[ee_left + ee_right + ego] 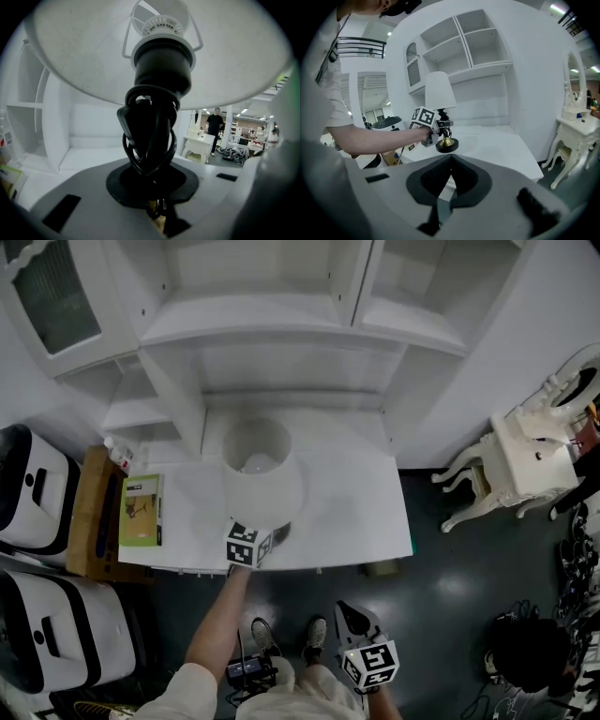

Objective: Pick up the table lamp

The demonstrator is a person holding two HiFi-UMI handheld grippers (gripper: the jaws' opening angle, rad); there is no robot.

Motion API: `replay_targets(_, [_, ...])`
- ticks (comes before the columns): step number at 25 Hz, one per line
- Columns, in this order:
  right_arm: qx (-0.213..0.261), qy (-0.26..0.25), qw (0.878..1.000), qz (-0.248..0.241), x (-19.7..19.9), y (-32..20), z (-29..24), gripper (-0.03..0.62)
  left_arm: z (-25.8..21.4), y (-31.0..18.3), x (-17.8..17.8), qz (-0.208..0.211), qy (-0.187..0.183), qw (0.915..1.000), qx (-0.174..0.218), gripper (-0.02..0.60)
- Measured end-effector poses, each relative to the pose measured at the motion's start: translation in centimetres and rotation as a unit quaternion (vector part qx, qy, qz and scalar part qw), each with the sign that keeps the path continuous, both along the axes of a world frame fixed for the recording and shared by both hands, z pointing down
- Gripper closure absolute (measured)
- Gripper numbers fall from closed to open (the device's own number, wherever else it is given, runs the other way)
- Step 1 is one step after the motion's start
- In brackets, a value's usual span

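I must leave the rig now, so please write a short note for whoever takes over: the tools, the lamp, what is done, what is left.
Left tool: shut on the table lamp, at its dark stem.
Right tool: shut, empty, low in front of the desk.
Lamp: upright, base seems just clear of the desk top.
Done: grasp made, lamp apparently lifted.
Left: raise it well clear, upright.

L tool [440,134] gripping lamp [439,96], R tool [451,164] closed, empty
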State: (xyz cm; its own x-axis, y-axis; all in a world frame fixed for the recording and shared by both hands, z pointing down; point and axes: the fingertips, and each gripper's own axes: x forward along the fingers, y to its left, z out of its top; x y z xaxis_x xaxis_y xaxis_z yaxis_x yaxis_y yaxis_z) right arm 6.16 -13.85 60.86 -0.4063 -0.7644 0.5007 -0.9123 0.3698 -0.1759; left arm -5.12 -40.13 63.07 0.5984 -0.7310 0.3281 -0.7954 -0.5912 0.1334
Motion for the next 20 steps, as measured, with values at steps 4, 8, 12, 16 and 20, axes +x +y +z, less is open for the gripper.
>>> replay_targets(4, [0.012, -0.006, 1.000, -0.001, 0.1, 0.2, -1.6, 0.583, -3.2, 1.3, -0.2, 0.002, -0.002, 0.9999, -0.010, 0.522])
replay_targets(8, [0.021, -0.016, 1.000, -0.005, 0.3, 0.1, -2.7, 0.583, -6.2, 2.9, -0.5, 0.004, -0.001, 0.9999, -0.011, 0.522])
replay_targets(12, [0.030, -0.022, 0.999, -0.009, 0.3, -0.4, -3.5, 0.583, -8.9, 4.9, -1.3, 0.004, 0.003, 0.9999, -0.011, 0.522])
replay_targets(16, [0.037, -0.026, 0.999, -0.030, -0.2, -0.7, -4.3, 0.583, -10.8, 7.2, -2.2, -0.012, 0.005, 0.9998, -0.012, 0.522])
replay_targets(20, [0.048, -0.036, 0.997, -0.045, -0.2, -1.0, -5.4, 0.583, -11.5, 9.9, -2.6, -0.030, 0.006, 0.9993, -0.023, 0.522])
